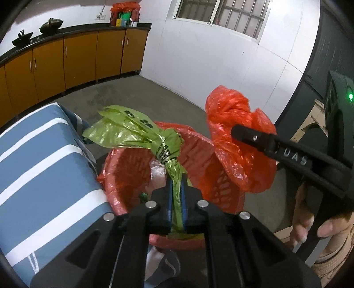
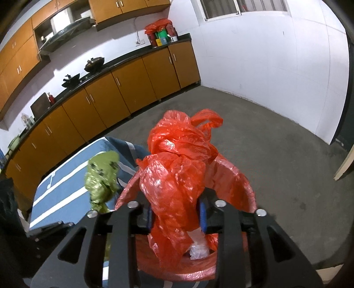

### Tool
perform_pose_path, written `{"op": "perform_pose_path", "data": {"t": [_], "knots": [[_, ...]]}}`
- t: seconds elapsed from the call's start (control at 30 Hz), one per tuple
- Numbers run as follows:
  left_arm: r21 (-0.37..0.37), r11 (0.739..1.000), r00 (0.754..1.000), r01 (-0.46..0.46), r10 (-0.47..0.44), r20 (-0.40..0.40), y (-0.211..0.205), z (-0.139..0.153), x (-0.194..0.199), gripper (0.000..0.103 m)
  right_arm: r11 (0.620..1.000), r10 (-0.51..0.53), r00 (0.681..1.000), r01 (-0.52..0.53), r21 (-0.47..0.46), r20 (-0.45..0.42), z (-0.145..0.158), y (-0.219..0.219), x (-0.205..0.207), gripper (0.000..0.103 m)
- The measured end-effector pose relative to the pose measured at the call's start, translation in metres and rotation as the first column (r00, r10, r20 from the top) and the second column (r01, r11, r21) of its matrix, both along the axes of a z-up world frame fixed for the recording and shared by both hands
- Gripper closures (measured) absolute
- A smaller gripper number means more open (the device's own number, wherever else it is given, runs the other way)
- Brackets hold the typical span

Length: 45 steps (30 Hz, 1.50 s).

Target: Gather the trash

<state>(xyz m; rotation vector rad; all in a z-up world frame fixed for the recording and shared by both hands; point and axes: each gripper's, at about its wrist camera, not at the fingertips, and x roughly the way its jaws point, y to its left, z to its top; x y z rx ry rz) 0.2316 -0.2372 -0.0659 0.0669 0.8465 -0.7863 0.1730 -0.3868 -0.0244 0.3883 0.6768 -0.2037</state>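
Bin (image 2: 234, 177) on the floor by the striped bed (image 1: 44, 155), red liner in it to catch trash | red bag (image 2: 177, 168) over bin, right tongs (image 2: 177, 218) squeezing it, part open | green bag (image 1: 132, 133) over bin, left tongs (image 1: 176, 199) nearly closed, pinching its thin twisted neck.

Orange cabinets (image 2: 141, 79) run along left wall under a dark counter (image 1: 73, 31). On counter: two black woks (image 2: 94, 63), and at far end a pile of boxes w/ red plastic on top (image 1: 125, 13). Barred window (image 1: 223, 15) in white wall. Grey concrete floor (image 2: 265, 137). Blue-white striped cloth (image 1: 42, 166) at left, near.
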Motion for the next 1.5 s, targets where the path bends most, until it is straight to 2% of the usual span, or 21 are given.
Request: {"op": "perform_pose_path", "data": {"t": [0.1, 0.27, 0.37, 0.43, 0.5, 0.6, 0.67, 0.77, 0.9, 1.0, 1.23, 1.4, 1.5], "knots": [[0.015, 1.000, 1.000, -0.002, 0.002, -0.009, -0.005, -0.007, 0.000, 0.078, 1.000, -0.006, 1.000, 0.006, 0.011, -0.009, -0.005, -0.003, 0.002, 0.058], [0.033, 0.999, 0.999, -0.039, 0.040, -0.018, 0.005, -0.015, 0.004, 0.071, 1.000, -0.018, 1.000, 0.018, 0.012, -0.015, -0.010, -0.005, -0.004, 0.052], [0.033, 0.995, 0.996, -0.092, 0.092, 0.006, 0.020, -0.011, 0.003, 0.058, 0.999, -0.029, 1.000, 0.029, -0.013, -0.008, -0.006, -0.003, -0.011, 0.046], [0.024, 0.991, 0.991, -0.133, 0.132, 0.038, 0.034, -0.005, -0.001, 0.048, 0.998, -0.040, 0.999, 0.041, -0.057, 0.009, -0.001, 0.002, -0.019, 0.037], [0.015, 0.985, 0.983, -0.170, 0.168, 0.074, 0.049, 0.001, -0.007, 0.035, 0.991, -0.054, 0.998, 0.058, -0.117, 0.035, 0.006, 0.010, -0.028, 0.023], [-0.002, 0.975, 0.964, -0.224, 0.222, 0.147, 0.071, 0.017, -0.020, 0.021, 0.972, -0.078, 0.993, 0.095, -0.215, 0.085, 0.018, 0.025, -0.043, 0.010], [-0.012, 0.962, 0.940, -0.273, 0.269, 0.212, 0.087, 0.027, -0.033, 0.013, 0.955, -0.091, 0.987, 0.123, -0.269, 0.130, 0.024, 0.038, -0.054, 0.007], [-0.029, 0.937, 0.891, -0.349, 0.341, 0.300, 0.113, 0.042, -0.054, 0.005, 0.943, -0.107, 0.977, 0.158, -0.294, 0.182, 0.030, 0.048, -0.068, 0.005], [-0.043, 0.909, 0.844, -0.415, 0.402, 0.355, 0.142, 0.054, -0.075, 0.004, 0.937, -0.095, 0.978, 0.151, -0.315, 0.187, 0.033, 0.064, -0.083, 0.002], [-0.056, 0.890, 0.818, -0.453, 0.440, 0.371, 0.163, 0.058, -0.089, 0.004, 0.929, -0.076, 0.980, 0.136, -0.344, 0.181, 0.034, 0.077, -0.093, 0.002], [-0.062, 0.843, 0.743, -0.534, 0.504, 0.440, 0.198, 0.066, -0.124, 0.004, 0.937, -0.031, 0.982, 0.094, -0.337, 0.188, 0.035, 0.105, -0.110, 0.002], [-0.075, 0.817, 0.719, -0.572, 0.543, 0.434, 0.219, 0.067, -0.145, 0.004, 0.937, -0.005, 0.981, 0.072, -0.343, 0.192, 0.032, 0.122, -0.124, 0.002], [-0.073, 0.808, 0.717, -0.585, 0.557, 0.420, 0.228, 0.063, -0.156, 0.004, 0.936, 0.013, 0.982, 0.054, -0.347, 0.190, 0.031, 0.131, -0.130, 0.002]]}}
